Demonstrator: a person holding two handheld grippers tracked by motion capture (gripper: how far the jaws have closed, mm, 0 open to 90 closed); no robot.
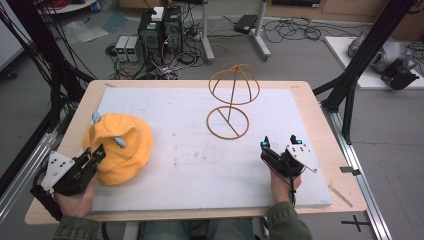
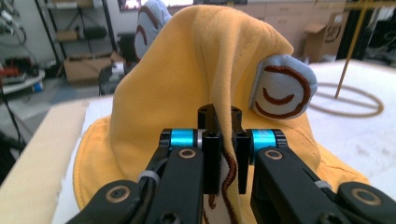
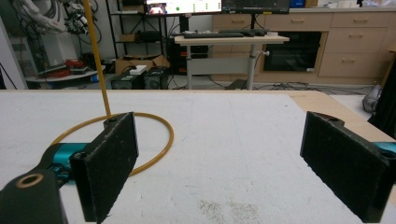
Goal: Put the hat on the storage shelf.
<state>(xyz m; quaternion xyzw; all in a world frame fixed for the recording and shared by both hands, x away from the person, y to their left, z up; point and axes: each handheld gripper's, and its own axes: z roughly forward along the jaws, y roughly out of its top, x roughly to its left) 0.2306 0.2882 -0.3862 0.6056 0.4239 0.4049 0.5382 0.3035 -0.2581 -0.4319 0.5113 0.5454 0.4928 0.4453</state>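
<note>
At the near edge of the desk (image 1: 310,105), a seated person's two hands each hold a black two-fingered gripper above the white board (image 1: 200,165) that covers the wooden top. The left gripper (image 1: 97,155), at the near left corner, has its fingers (image 2: 211,158) pressed together on a fold of the soft orange-yellow fabric hat (image 1: 122,145), pinching the cloth where a brown-stitched edge runs between them. The hat sits bunched up on the left side of the board, just ahead of that gripper, with pale blue round patches (image 2: 282,88) stitched in brown standing out from its crown; what they depict is hard to tell from here. The right gripper (image 1: 280,144), at the near right, rests low over bare board with its fingers (image 3: 109,158) spread wide and nothing between them. Farther back, right of centre, stands a thin golden wire hat stand (image 1: 231,100): a flat ring base, an upright rod and a domed cage on top, well apart from the hat.
</note>
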